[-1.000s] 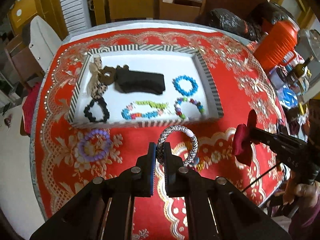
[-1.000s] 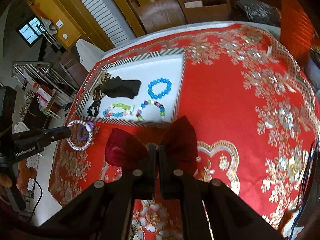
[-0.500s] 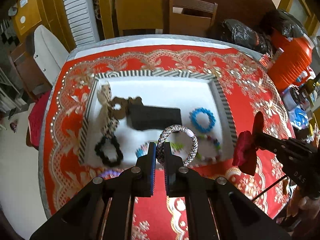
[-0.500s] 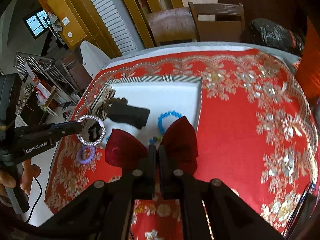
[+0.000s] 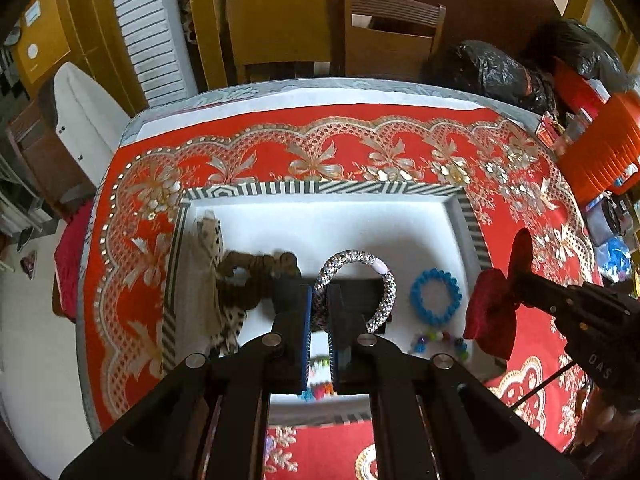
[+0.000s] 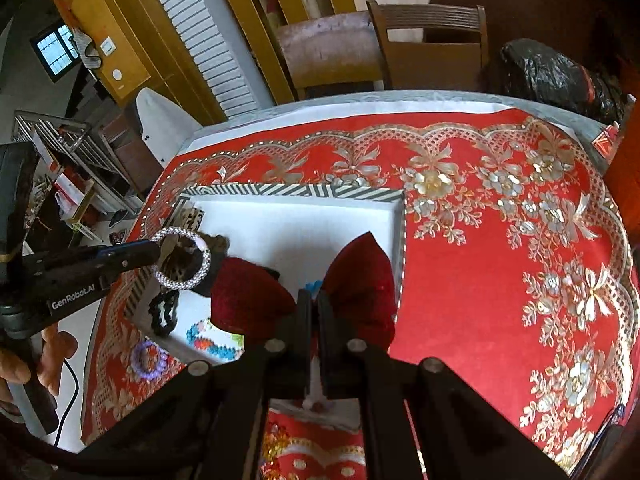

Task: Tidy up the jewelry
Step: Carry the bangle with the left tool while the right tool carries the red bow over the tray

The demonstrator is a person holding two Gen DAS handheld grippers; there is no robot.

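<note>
A white tray with a striped rim lies on the red tablecloth; it also shows in the right wrist view. My left gripper is shut on a silver braided bracelet and holds it above the tray's middle; the bracelet also shows in the right wrist view. My right gripper is shut on a dark red velvet bow, over the tray's right side; the bow also shows in the left wrist view. In the tray lie a blue bead bracelet, brown scrunchies and a black scrunchie.
A purple bead bracelet lies on the cloth outside the tray's near left corner. An orange container and clutter stand at the table's right edge. Black bags and wooden chairs are behind the table.
Both grippers have moved forward from the near cloth to over the tray, each still holding its item. The tray now fills more of both views.
</note>
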